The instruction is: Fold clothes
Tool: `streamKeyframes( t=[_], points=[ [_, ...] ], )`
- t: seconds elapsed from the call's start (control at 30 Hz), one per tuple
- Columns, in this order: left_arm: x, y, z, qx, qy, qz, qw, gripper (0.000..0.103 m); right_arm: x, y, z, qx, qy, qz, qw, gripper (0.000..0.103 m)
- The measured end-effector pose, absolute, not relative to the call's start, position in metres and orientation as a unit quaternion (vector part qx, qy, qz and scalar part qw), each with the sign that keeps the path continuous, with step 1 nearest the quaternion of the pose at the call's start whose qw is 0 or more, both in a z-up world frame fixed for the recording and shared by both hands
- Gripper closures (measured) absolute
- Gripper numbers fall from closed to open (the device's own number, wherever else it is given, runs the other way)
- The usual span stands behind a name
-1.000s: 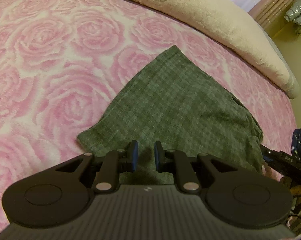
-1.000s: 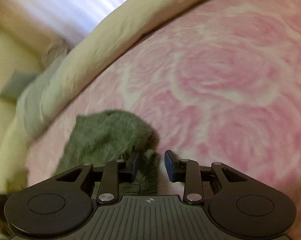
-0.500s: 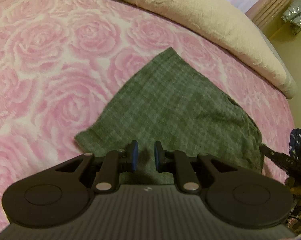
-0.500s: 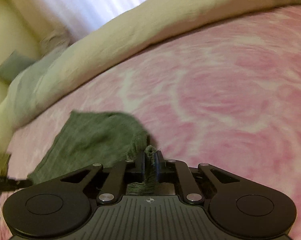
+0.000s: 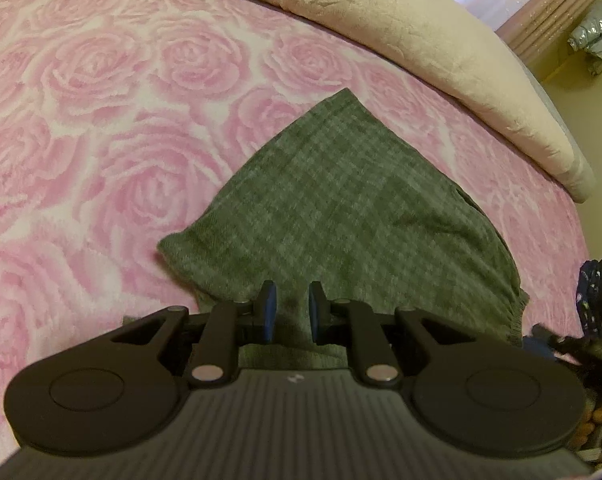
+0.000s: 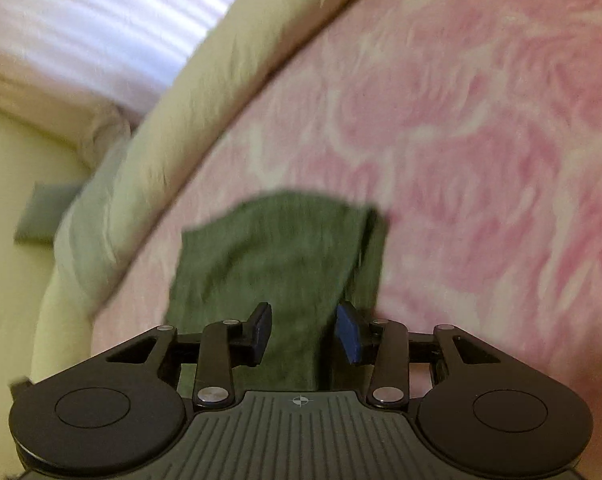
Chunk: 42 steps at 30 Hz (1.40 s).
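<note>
Green checked knit garment (image 5: 341, 216) lies flat on the pink rose-patterned bedspread (image 5: 101, 100), folded to a rough triangle with its point toward the cream duvet (image 5: 441, 48) that runs along the bed's far edge. Right side of garment shows a doubled edge with a few creases; near left corner slightly rounded up.

Right wrist view, blurred: same garment (image 6: 277, 256) seen as a dark green patch on the bedspread (image 6: 481, 120), with a narrow strip folded alongside its right edge. Cream duvet (image 6: 205, 112) at left; pale curtain (image 6: 93, 20) behind it.

Left gripper (image 5: 291, 312): jaws parted by a narrow gap, over the garment's near edge. Fabric shows between the blue pads (image 5: 268, 312), but neither pad visibly presses on it; cannot tell whether cloth is pinched.

Right gripper (image 6: 303, 330): jaws clearly wide apart, nothing held. Its pads (image 6: 349, 334) sit over the near end of the garment. Cannot tell whether they touch the cloth.

Silver padded item (image 5: 595, 46) at far right, beyond the bed, in left wrist view.
</note>
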<state>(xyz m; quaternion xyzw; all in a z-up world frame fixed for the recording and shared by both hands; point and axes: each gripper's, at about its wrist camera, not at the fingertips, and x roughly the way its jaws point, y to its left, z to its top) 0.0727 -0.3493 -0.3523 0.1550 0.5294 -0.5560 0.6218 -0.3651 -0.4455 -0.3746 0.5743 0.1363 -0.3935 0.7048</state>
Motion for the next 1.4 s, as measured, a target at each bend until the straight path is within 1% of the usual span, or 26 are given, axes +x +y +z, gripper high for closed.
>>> streamKeyframes(
  t=[0.03, 0.07, 0.1, 0.13, 0.17, 0.2, 0.27, 0.37, 0.47, 0.5, 0.53, 0.6, 0.63, 0.67, 0.73, 0.9, 0.93, 0.97, 1.0, 1.13, 1.3, 1.33, 1.37, 1.4],
  points=[
    [0.072, -0.348, -0.351, 0.153, 0.529, -0.556, 0.622, 0.091, -0.363, -0.446, -0.377, 0.575, 0.142, -0.391, 0.704, 0.071],
    [0.072, -0.346, -0.350, 0.153, 0.529, -0.557, 0.622, 0.091, -0.360, -0.446, -0.380, 0.576, 0.147, -0.389, 0.704, 0.088],
    [0.071, -0.344, -0.350, 0.154, 0.527, -0.558, 0.622, 0.091, -0.359, -0.446, -0.381, 0.572, 0.150, -0.389, 0.706, 0.090],
    [0.071, -0.342, -0.349, 0.154, 0.527, -0.558, 0.623, 0.091, -0.358, -0.445, -0.381, 0.567, 0.152, -0.390, 0.709, 0.090],
    [0.070, -0.341, -0.349, 0.154, 0.526, -0.557, 0.623, 0.091, -0.357, -0.444, -0.380, 0.562, 0.154, -0.390, 0.713, 0.098],
    [0.070, -0.339, -0.349, 0.154, 0.526, -0.557, 0.624, 0.091, -0.357, -0.444, -0.380, 0.557, 0.155, -0.390, 0.716, 0.101],
    [0.069, -0.335, -0.348, 0.152, 0.525, -0.556, 0.626, 0.091, -0.357, -0.441, -0.379, 0.542, 0.157, -0.398, 0.723, 0.102],
    [0.069, -0.330, -0.347, 0.152, 0.525, -0.553, 0.629, 0.091, -0.364, -0.435, -0.384, 0.536, 0.163, -0.426, 0.710, 0.102],
    [0.067, -0.322, -0.346, 0.155, 0.523, -0.552, 0.630, 0.091, -0.367, -0.430, -0.386, 0.548, 0.151, -0.431, 0.701, 0.101],
    [0.067, -0.319, -0.344, 0.155, 0.523, -0.552, 0.632, 0.091, -0.369, -0.429, -0.384, 0.558, 0.146, -0.429, 0.695, 0.100],
    [0.067, -0.316, -0.343, 0.155, 0.522, -0.551, 0.633, 0.091, -0.373, -0.424, -0.382, 0.566, 0.136, -0.425, 0.694, 0.095],
    [0.068, -0.308, -0.339, 0.151, 0.523, -0.546, 0.636, 0.091, -0.382, -0.412, -0.378, 0.571, 0.130, -0.417, 0.695, 0.093],
    [0.069, -0.304, -0.338, 0.150, 0.524, -0.544, 0.638, 0.091, -0.388, -0.404, -0.378, 0.576, 0.131, -0.406, 0.697, 0.088],
    [0.069, -0.299, -0.336, 0.147, 0.525, -0.541, 0.640, 0.091, -0.394, -0.396, -0.379, 0.583, 0.131, -0.394, 0.698, 0.066],
    [0.070, -0.291, -0.332, 0.142, 0.527, -0.536, 0.644, 0.091, -0.399, -0.382, -0.380, 0.586, 0.135, -0.379, 0.703, 0.036],
    [0.068, -0.271, -0.332, 0.143, 0.532, -0.526, 0.648, 0.091, -0.388, -0.375, -0.384, 0.567, 0.164, -0.353, 0.726, 0.038],
    [0.068, -0.268, -0.333, 0.145, 0.534, -0.524, 0.647, 0.091, -0.384, -0.376, -0.385, 0.562, 0.169, -0.350, 0.730, 0.049],
    [0.067, -0.265, -0.334, 0.146, 0.535, -0.523, 0.647, 0.091, -0.380, -0.378, -0.386, 0.559, 0.176, -0.345, 0.733, 0.071],
    [0.065, -0.263, -0.335, 0.147, 0.536, -0.522, 0.647, 0.091, -0.376, -0.380, -0.389, 0.558, 0.187, -0.337, 0.735, 0.076],
    [0.062, -0.255, -0.336, 0.152, 0.537, -0.521, 0.646, 0.091, -0.372, -0.380, -0.389, 0.543, 0.208, -0.349, 0.735, 0.090],
    [0.065, -0.244, -0.341, 0.175, 0.533, -0.506, 0.655, 0.091, -0.390, -0.352, -0.382, 0.574, 0.185, -0.374, 0.705, 0.090],
    [0.067, -0.239, -0.342, 0.181, 0.532, -0.503, 0.656, 0.090, -0.394, -0.346, -0.381, 0.581, 0.180, -0.378, 0.698, 0.084],
    [0.069, -0.235, -0.342, 0.186, 0.532, -0.500, 0.657, 0.089, -0.398, -0.340, -0.380, 0.588, 0.175, -0.382, 0.691, 0.074],
    [0.071, -0.230, -0.342, 0.191, 0.532, -0.497, 0.658, 0.087, -0.401, -0.334, -0.378, 0.595, 0.169, -0.386, 0.684, 0.069]
  ],
)
